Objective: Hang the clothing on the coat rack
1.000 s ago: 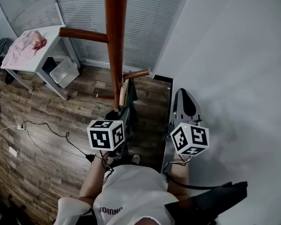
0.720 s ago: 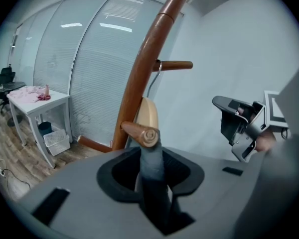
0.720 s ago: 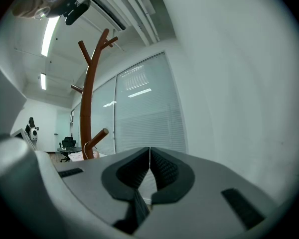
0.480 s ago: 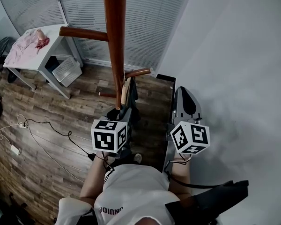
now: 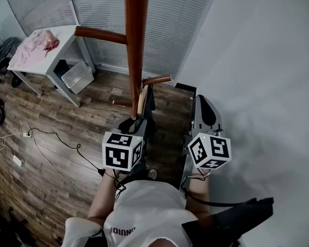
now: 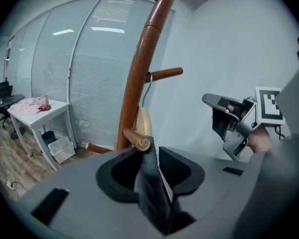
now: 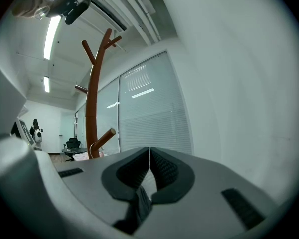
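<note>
Left gripper view: my left tool [image 6: 149, 152] pinches the clothing [image 6: 154, 195], right tool [image 7: 149, 152] closed, empty; I'd seat the hanger [image 6: 142, 126] on the peg [image 6: 165, 74] before releasing.

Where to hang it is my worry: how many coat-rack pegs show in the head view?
3: long peg upper left, short peg right, stub low left. Higher ones may be hidden.

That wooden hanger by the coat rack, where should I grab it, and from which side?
Probably the hanger at its broad wooden shoulder under the wire hook, approached from the wall side: the rack pole blocks the other side, the hook is thin, and dark clothing hangs below.
</note>
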`<state>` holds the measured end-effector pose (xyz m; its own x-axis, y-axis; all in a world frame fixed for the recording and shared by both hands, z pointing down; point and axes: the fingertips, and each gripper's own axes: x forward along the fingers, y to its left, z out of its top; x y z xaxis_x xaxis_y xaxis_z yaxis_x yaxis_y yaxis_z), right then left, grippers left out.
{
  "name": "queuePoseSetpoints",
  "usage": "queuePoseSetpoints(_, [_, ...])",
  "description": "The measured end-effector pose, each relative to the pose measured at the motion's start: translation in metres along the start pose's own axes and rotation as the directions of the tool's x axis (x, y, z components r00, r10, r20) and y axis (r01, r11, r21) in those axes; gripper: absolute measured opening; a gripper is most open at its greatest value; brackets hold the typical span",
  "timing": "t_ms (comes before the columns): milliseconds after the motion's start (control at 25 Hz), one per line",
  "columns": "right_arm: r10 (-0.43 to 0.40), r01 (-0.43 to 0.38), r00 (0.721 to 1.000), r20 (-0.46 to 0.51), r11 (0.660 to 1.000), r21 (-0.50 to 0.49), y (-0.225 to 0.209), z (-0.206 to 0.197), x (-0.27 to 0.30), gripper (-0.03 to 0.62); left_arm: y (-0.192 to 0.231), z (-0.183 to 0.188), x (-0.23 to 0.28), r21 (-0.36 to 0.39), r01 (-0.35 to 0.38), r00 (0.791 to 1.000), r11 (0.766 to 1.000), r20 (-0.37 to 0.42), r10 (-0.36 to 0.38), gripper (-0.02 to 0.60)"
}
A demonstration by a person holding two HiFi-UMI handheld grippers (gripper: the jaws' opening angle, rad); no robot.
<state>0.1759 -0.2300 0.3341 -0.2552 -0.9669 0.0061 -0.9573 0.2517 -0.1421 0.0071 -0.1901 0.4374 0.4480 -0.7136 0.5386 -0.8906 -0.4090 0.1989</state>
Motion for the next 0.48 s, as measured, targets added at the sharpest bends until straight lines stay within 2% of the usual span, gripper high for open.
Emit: queuePoseSetpoints(480, [0.054, -0.054, 0.999, -0.006, 0.999, 0.005, 0.025, -0.003, 0.01, 0.021, 0.014, 0.006, -0.023, 0.033, -0.067, 0.997, 0.997, 0.031, 0.066, 0.114])
